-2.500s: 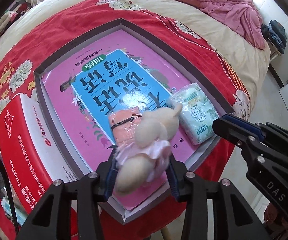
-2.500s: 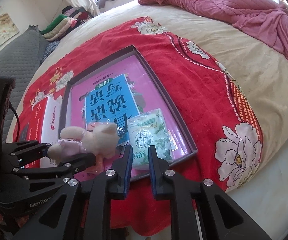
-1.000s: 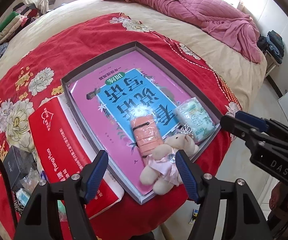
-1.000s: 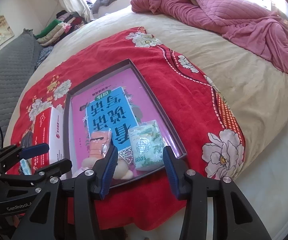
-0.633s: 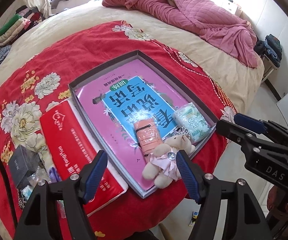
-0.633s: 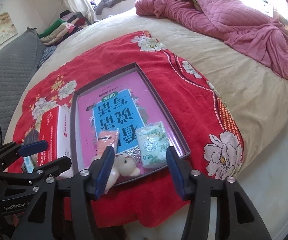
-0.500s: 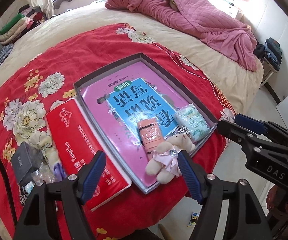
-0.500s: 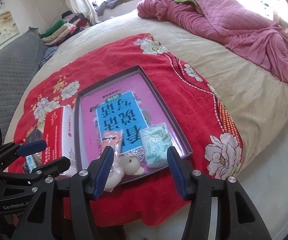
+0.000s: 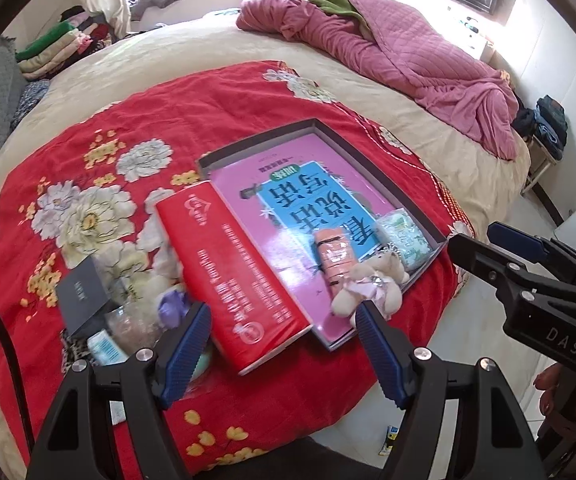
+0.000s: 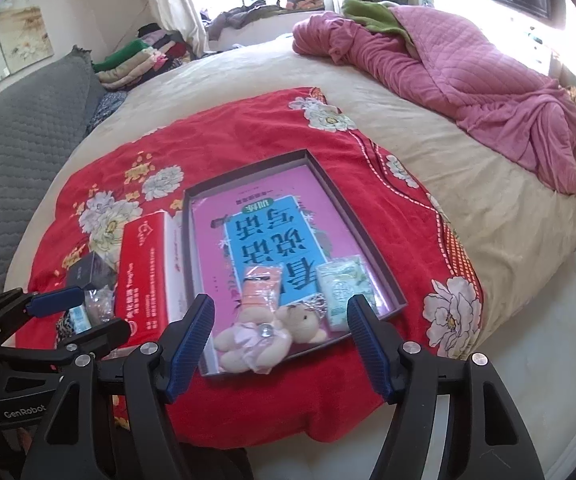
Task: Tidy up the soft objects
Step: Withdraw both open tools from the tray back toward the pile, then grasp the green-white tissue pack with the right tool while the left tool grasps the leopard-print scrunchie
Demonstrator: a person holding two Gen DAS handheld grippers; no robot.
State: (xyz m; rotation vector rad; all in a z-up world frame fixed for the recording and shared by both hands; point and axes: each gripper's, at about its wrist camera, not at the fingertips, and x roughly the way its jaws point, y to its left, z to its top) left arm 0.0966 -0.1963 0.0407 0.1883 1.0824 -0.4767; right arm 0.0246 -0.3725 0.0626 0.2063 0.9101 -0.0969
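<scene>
The small things heaped by the black box [image 9: 81, 295] are a blur; I can't make them out. The left tool [image 9: 281, 346] hides part of the bear [image 9: 372, 286] and the tray's [image 9: 428, 216] near corner. The red box's [image 10: 143, 280] print is too small to read.

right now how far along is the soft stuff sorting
Done: the plush bear, orange pack and tissue pack lie in the tray. In hand: nothing; left gripper and right gripper are both open. Left: small items beside the red box, including a purple piece.
</scene>
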